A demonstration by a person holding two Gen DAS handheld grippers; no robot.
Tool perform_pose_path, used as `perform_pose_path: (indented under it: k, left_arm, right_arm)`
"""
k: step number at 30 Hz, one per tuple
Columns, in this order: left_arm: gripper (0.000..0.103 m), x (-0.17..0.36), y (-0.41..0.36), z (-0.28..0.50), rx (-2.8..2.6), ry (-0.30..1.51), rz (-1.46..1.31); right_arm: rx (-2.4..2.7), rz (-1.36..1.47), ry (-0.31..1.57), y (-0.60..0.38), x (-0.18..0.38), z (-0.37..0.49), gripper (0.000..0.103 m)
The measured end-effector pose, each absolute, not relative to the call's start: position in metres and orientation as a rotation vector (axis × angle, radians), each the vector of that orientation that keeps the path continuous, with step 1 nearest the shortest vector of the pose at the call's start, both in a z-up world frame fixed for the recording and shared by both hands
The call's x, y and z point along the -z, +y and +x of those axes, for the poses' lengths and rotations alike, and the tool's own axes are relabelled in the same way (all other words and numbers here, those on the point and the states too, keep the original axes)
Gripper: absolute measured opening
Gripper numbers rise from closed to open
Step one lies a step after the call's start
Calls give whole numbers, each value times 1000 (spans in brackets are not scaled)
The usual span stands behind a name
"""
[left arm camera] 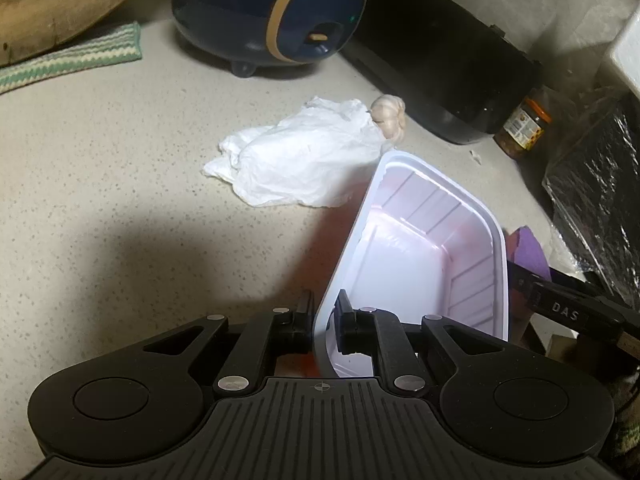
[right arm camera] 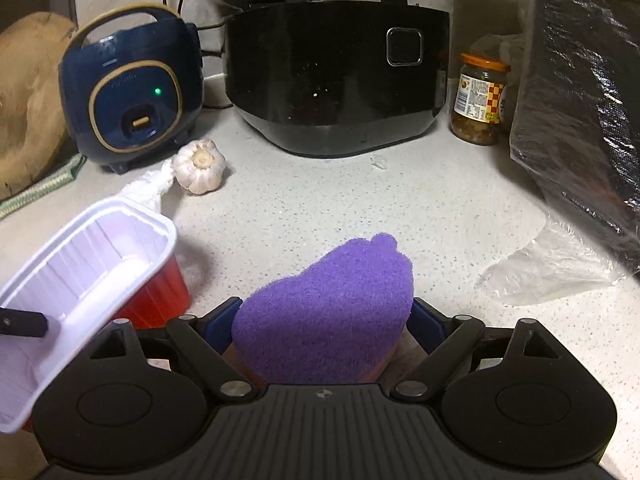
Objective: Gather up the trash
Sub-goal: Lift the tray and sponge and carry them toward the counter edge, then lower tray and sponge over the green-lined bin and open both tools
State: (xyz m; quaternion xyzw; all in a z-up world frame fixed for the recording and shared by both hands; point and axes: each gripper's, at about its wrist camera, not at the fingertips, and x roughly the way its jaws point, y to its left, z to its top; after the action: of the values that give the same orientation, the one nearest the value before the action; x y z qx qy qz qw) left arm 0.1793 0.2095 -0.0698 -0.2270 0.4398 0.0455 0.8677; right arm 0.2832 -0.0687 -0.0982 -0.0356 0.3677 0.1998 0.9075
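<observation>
My left gripper point(left arm camera: 323, 312) is shut on the near rim of a plastic tray point(left arm camera: 416, 248), white inside and red outside, held tilted above the counter; one finger is inside, one outside. The tray also shows in the right wrist view point(right arm camera: 88, 252) at the left. My right gripper point(right arm camera: 326, 316) is shut on a purple scouring pad point(right arm camera: 332, 308), which sticks forward between the fingers; it also shows in the left wrist view point(left arm camera: 528, 248). A crumpled white tissue point(left arm camera: 300, 160) lies on the counter beyond the tray. A clear plastic wrapper point(right arm camera: 548, 260) lies at the right.
A garlic bulb point(right arm camera: 200, 166) lies beside the tissue. Behind stand a blue rice cooker point(right arm camera: 132, 92), a black rice cooker point(right arm camera: 336, 76) and a jar point(right arm camera: 480, 100). A black bag point(right arm camera: 580, 112) fills the right side. A wooden board point(right arm camera: 28, 100) and striped cloth point(left arm camera: 72, 60) are at the left.
</observation>
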Motion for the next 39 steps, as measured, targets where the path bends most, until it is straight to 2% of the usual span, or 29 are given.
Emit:
perform_pose_path:
  k: [17,30,39]
  left_arm:
    - [13,65,188,184,-20,908,-458]
    - [13,53,100,193,303,939,-262]
    - [12,69,27,189,484,1017,-103]
  right_arm:
    - [-482,-45,656,-89,48,220,87]
    - [-244,25,775,-154,83,158,87]
    - [-57,139,890,-212,124,120,87]
